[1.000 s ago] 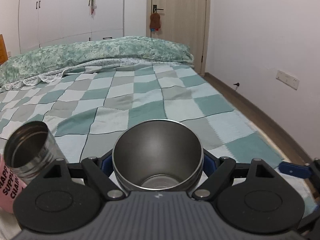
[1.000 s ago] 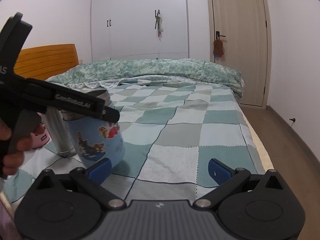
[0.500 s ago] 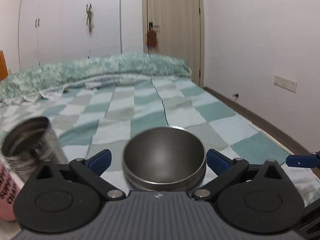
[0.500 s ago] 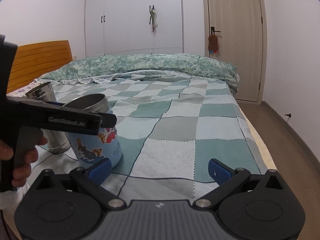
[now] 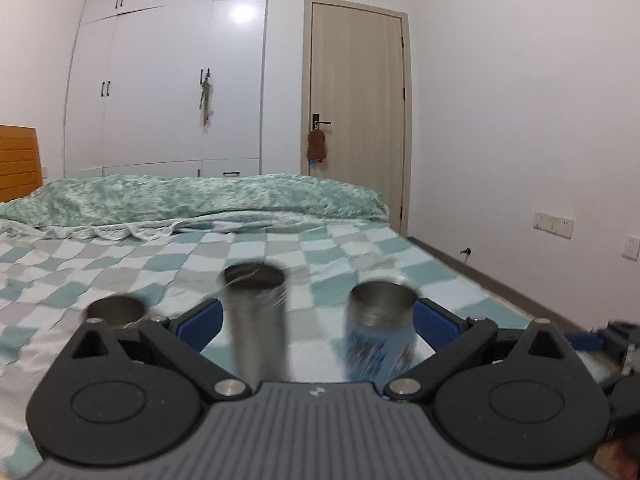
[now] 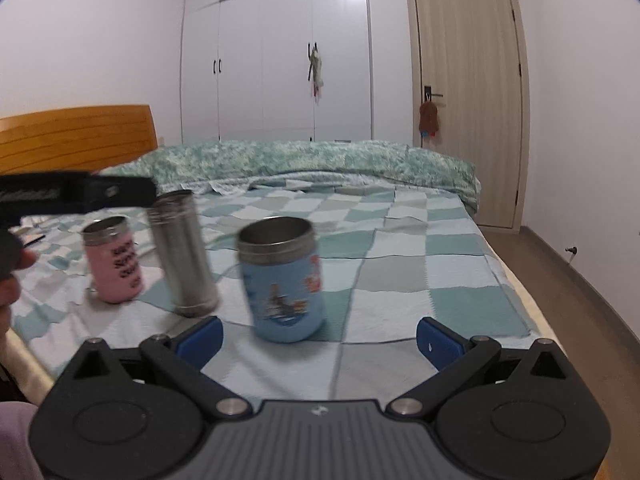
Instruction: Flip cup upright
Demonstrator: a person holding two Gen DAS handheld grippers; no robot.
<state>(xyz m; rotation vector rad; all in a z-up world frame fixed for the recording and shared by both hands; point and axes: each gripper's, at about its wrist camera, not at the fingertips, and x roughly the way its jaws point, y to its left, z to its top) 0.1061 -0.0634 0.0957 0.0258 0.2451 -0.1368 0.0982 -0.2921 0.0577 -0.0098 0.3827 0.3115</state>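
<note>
Steel-lined blue cup [image 6: 285, 280] upright, apparently empty

You are working in a home bedroom: a bed [image 6: 400, 264] with checked cover is lying ahead, a white wardrobe [image 6: 276, 52] standing at 12 o'clock, a wooden door [image 6: 468, 100] at 1 o'clock.
</note>
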